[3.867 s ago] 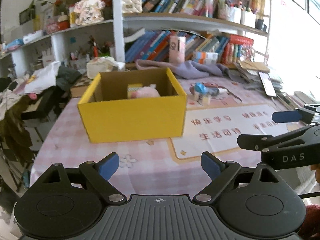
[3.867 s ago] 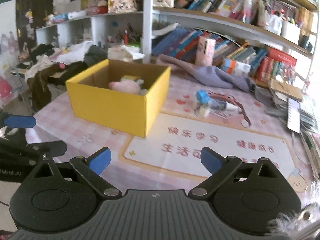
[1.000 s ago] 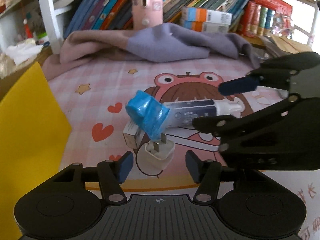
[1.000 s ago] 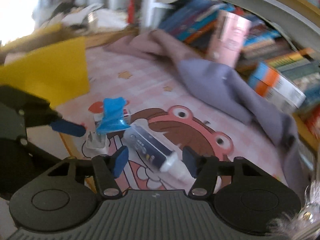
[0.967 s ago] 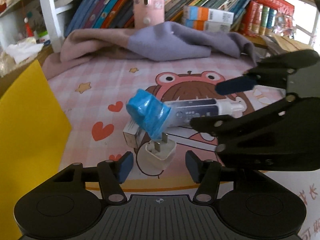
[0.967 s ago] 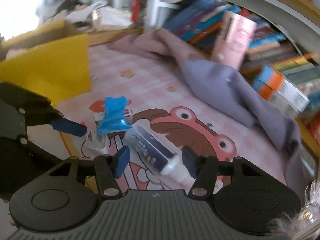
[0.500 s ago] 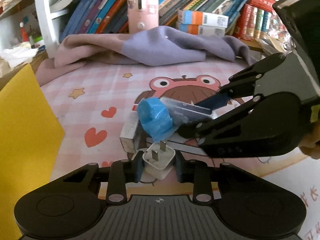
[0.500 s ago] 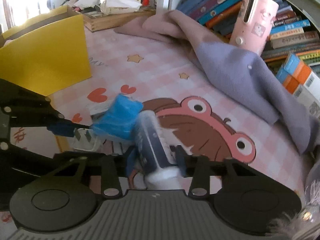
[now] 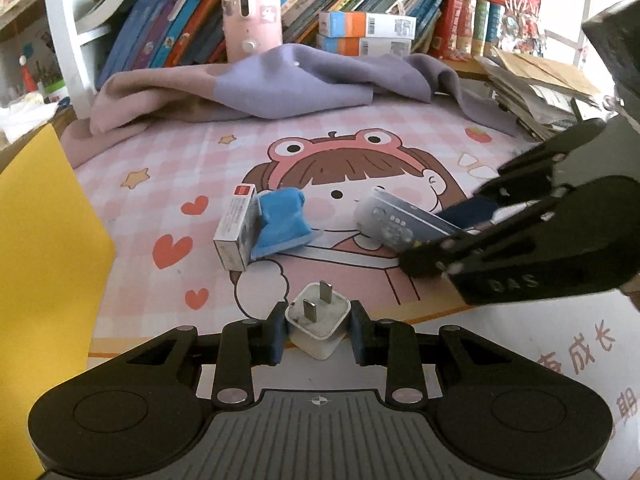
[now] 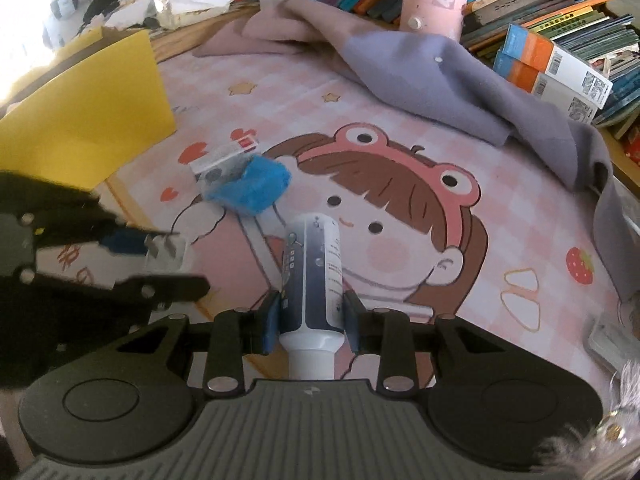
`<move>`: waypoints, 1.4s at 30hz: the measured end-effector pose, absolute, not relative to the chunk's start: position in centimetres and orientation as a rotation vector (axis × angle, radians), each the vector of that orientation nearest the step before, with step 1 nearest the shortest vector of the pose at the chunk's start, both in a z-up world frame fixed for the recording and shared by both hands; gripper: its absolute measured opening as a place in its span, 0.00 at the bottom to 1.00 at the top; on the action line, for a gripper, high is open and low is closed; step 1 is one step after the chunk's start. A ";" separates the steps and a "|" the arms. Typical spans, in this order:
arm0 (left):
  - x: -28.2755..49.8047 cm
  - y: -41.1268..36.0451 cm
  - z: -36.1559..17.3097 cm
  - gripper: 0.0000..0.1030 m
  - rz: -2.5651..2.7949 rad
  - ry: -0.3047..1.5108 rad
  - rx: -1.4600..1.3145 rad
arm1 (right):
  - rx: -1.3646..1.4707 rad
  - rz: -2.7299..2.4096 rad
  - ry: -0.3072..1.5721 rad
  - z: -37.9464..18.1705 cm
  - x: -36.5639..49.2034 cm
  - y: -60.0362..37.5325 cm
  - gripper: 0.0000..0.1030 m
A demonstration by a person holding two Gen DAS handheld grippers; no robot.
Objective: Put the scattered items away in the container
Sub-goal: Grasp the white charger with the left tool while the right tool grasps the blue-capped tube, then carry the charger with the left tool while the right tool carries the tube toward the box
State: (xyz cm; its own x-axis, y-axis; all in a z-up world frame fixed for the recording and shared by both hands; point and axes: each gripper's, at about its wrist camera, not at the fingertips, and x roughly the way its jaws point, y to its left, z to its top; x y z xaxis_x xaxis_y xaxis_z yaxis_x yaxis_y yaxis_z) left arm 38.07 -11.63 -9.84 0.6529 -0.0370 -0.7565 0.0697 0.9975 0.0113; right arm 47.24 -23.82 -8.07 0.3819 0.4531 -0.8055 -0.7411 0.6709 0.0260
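Observation:
My left gripper (image 9: pixel 318 332) is shut on a white plug charger (image 9: pixel 318 326), prongs pointing up, just above the cartoon mat. My right gripper (image 10: pixel 310 320) is shut on a dark blue and white tube (image 10: pixel 312 276), gripped near its white cap. In the left wrist view the tube (image 9: pixel 396 226) sticks out of the right gripper (image 9: pixel 444 236). A crumpled blue item (image 9: pixel 282 222) leans against a small white box (image 9: pixel 236 236) on the mat. The yellow box (image 9: pixel 44 240) stands at the left edge; its inside is hidden.
A purple-grey cloth (image 9: pixel 280 76) lies bunched along the back of the table. Behind it stand a pink device (image 9: pixel 250 8) and shelves of books. Loose papers (image 9: pixel 540 88) are stacked at the right. The left gripper (image 10: pixel 160 264) with the charger (image 10: pixel 166 254) is close to the tube.
Both grippers have closed, the left on the charger and the right on the tube. Both items have come away from the pile, and the blue item now rests against the small box.

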 end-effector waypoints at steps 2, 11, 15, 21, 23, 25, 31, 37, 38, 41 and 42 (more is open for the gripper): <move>38.1 -11.7 -9.9 0.30 -0.060 0.855 0.050 | -0.383 0.774 0.871 -8.1 47.6 -23.2 0.32; 38.2 -11.5 -10.0 0.29 -0.077 0.837 0.054 | -0.360 0.778 0.879 -8.6 48.5 -22.4 0.30; 37.9 -11.4 -9.7 0.29 -0.063 0.842 0.039 | -0.315 0.747 0.898 -8.3 48.0 -23.1 0.29; 36.8 -11.3 -7.6 0.29 -0.079 0.806 0.037 | -0.245 0.715 0.881 -6.9 46.6 -24.4 0.29; 36.2 -11.2 -6.6 0.29 -0.089 0.797 0.033 | -0.232 0.714 0.874 -6.3 45.9 -24.8 0.29; 35.4 -11.1 -5.8 0.29 -0.102 0.792 0.033 | -0.227 0.716 0.866 -5.7 45.1 -25.1 0.29; 32.8 -10.9 -3.6 0.29 -0.157 0.786 0.057 | -0.207 0.708 0.844 -3.8 42.3 -26.0 0.29; 29.9 -10.1 -1.2 0.29 -0.210 0.757 0.050 | -0.177 0.683 0.805 -1.1 38.2 -27.2 0.29; 29.4 -10.0 -0.7 0.29 -0.221 0.751 0.051 | -0.163 0.679 0.801 -0.6 37.6 -27.4 0.29; 28.1 -9.5 0.6 0.29 -0.245 0.737 0.055 | -0.122 0.656 0.793 0.7 35.5 -28.0 0.29; 27.7 -9.3 0.8 0.29 -0.251 0.733 0.053 | -0.114 0.650 0.790 1.1 34.8 -28.1 0.29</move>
